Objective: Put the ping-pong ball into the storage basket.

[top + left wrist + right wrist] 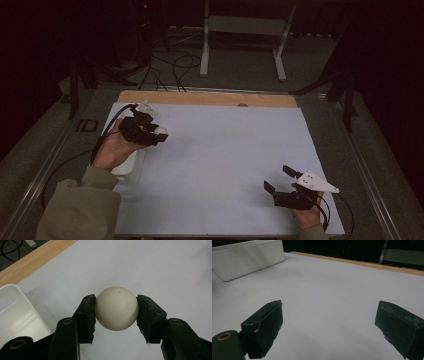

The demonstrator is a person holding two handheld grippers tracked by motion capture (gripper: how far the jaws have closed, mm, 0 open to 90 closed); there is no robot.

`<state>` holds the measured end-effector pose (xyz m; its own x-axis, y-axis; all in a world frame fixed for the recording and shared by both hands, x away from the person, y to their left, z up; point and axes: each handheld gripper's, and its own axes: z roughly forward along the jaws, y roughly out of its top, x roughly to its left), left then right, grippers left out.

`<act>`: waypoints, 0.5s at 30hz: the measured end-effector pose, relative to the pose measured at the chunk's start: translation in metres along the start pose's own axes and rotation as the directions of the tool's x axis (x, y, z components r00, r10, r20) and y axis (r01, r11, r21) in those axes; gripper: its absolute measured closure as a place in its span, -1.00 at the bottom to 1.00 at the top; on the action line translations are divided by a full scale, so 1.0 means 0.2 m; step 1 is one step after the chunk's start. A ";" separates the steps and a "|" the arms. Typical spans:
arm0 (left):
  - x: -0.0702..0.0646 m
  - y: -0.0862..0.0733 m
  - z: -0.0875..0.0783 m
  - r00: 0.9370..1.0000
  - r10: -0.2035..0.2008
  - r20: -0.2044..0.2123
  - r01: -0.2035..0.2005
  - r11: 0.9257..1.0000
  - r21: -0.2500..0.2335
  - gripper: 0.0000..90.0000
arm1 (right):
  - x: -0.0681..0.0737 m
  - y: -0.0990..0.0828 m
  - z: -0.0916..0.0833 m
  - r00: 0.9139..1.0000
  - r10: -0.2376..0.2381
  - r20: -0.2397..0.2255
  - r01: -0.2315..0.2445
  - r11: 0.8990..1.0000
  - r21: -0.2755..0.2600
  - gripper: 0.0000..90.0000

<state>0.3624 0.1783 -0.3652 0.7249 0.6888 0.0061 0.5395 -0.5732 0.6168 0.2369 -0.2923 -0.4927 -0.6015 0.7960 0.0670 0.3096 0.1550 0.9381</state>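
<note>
Ball (116, 308) clamped in left jaws | white bin (15, 312) beside | right jaws wide apart, empty

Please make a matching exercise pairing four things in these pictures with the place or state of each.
Things:
1. ball
2. white bin
3. right gripper
4. wooden strip

Places or states:
A. jaws apart, nothing between them
B. along the table's far edge
C. clamped in the left gripper
D. at the table's left side, by the left hand

Pairs: 1-C, 2-D, 3-A, 4-B

The white rectangular plastic bin (131, 167) stands at the table's (225, 150) left edge; the white sheet beyond it lies bare and passable.
</note>
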 end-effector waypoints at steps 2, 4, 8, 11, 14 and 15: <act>0.01 -0.01 -0.01 1.000 -0.005 -0.005 0.005 1.000 -0.001 0.15 | 0.00 0.00 0.00 1.000 0.001 0.000 -0.001 1.000 0.000 -0.84; 0.02 -0.03 -0.03 1.000 -0.015 -0.011 0.015 1.000 -0.001 0.15 | 0.00 0.00 0.00 1.000 0.000 -0.001 0.000 1.000 -0.001 -0.84; 0.05 -0.05 -0.04 0.999 -0.026 -0.022 0.026 1.000 0.001 0.15 | 0.00 0.00 0.00 1.000 0.001 0.000 -0.001 1.000 0.000 -0.84; 0.06 -0.06 -0.06 0.999 -0.035 -0.029 0.035 0.999 0.000 0.15 | 0.00 0.00 0.00 1.000 0.000 0.001 0.000 1.000 0.000 -0.84; 0.08 -0.08 -0.07 0.999 -0.042 -0.035 0.042 0.999 0.002 0.15 | 0.00 0.00 0.00 1.000 0.004 0.001 -0.004 1.000 0.000 -0.84; 0.08 -0.08 -0.07 0.998 -0.043 -0.035 0.043 0.999 0.001 0.15 | 0.00 0.00 0.00 1.000 0.002 0.000 -0.002 1.000 0.000 -0.84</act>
<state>0.3589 0.2045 -0.3636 0.6854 0.7281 0.0075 0.5707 -0.5435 0.6156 0.2367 -0.2926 -0.4927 -0.6008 0.7964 0.0691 0.3110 0.1532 0.9380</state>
